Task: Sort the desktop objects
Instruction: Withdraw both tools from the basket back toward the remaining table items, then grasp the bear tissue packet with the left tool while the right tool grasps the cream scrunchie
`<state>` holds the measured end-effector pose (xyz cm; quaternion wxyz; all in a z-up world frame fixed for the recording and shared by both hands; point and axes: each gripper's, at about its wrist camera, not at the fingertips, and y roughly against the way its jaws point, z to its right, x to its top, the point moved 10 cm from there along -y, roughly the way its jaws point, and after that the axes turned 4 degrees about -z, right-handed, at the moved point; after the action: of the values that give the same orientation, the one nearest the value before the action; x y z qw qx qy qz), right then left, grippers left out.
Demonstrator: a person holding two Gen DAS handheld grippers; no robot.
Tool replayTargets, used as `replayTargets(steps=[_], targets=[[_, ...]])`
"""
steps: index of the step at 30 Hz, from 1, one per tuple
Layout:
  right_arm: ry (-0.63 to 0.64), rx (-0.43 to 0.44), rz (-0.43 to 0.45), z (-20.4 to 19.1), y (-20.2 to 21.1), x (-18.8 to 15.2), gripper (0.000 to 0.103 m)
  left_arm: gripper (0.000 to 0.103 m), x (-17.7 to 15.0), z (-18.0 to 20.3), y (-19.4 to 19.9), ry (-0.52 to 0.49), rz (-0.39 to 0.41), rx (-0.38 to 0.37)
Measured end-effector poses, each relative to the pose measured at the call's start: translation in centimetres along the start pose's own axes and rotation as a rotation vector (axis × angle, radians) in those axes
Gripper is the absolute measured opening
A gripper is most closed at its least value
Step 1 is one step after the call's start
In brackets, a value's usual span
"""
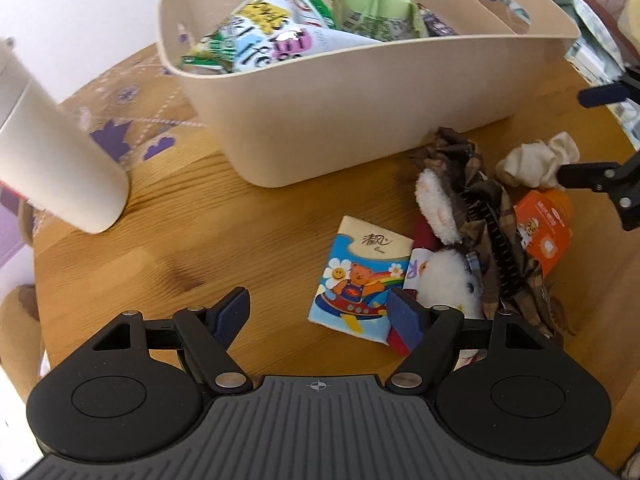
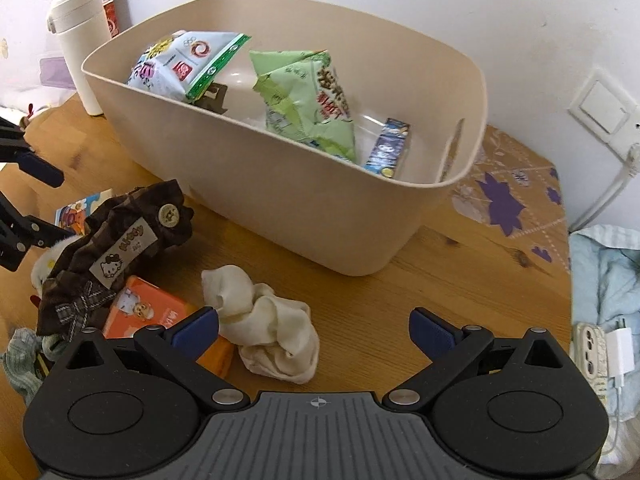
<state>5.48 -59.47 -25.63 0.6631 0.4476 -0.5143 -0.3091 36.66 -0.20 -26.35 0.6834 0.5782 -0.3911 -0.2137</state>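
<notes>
Wooden table [image 2: 400, 272] by a white wall, beige bin [image 2: 304, 208] toward the back edge. Tissue pack [image 1: 362, 276] lies flat mid-table, just off left gripper [image 1: 320, 312], jaws spread, empty. Light, squashy, prob. slick wrap; pinch across short sides. Right gripper [image 2: 314, 332] spread over balled sock [image 2: 264, 328]: soft, grab bulk.

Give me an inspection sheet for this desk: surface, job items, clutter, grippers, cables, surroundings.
Surface: wooden table, patterned mat at far corner.
Job's things: beige bin holding snack bags; tissue pack, white sock, orange pack, brown plaid cloth, plush toy loose beside it.
Clutter: white bottle behind the bin.
Grippers: left gripper open, above tissue pack; right gripper open, over sock.
Cables: white charger lead at table edge.
Surroundings: white wall, wall switch.
</notes>
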Motion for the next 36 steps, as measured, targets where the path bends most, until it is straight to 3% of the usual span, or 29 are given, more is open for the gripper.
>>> replayTargets(steps=[6, 10, 16, 23, 25, 27, 31, 36], targets=[[-0.007, 0.010, -0.014, -0.4, -1.2, 0.3, 0.103, 0.083, 0.2, 0.4, -1.0, -0.016, -0.037, -0.063], [-0.012, 0.021, -0.025, -0.3, -1.8, 0.5, 0.103, 0.083, 0.2, 0.6, -2.4, -0.050, -0.086, -0.041], [-0.002, 0.041, -0.021, -0.5, -2.4, 0.5, 0.100, 0.084, 1.4, 0.5, -3.0, -0.054, -0.061, -0.043], [0.015, 0.093, -0.057, -1.7, -3.1, -0.5, 0.054, 0.084, 1.9, 0.8, -3.1, -0.064, -0.046, -0.045], [0.014, 0.103, -0.052, -1.9, -2.9, -0.6, 0.044, 0.081, 1.9, 0.9, -3.0, -0.065, -0.034, -0.046], [0.008, 0.112, -0.052, -2.0, -2.8, -0.8, 0.030, 0.072, 1.8, 1.1, -2.8, -0.072, -0.021, -0.050], [-0.008, 0.139, -0.067, -1.9, -2.5, -1.5, 0.022, 0.049, 1.6, 1.3, -2.2, -0.063, -0.006, -0.052], [-0.010, 0.139, -0.070, -2.3, -1.7, -2.2, 0.020, 0.047, 0.7, 1.8, -1.9, -0.055, -0.019, -0.050]])
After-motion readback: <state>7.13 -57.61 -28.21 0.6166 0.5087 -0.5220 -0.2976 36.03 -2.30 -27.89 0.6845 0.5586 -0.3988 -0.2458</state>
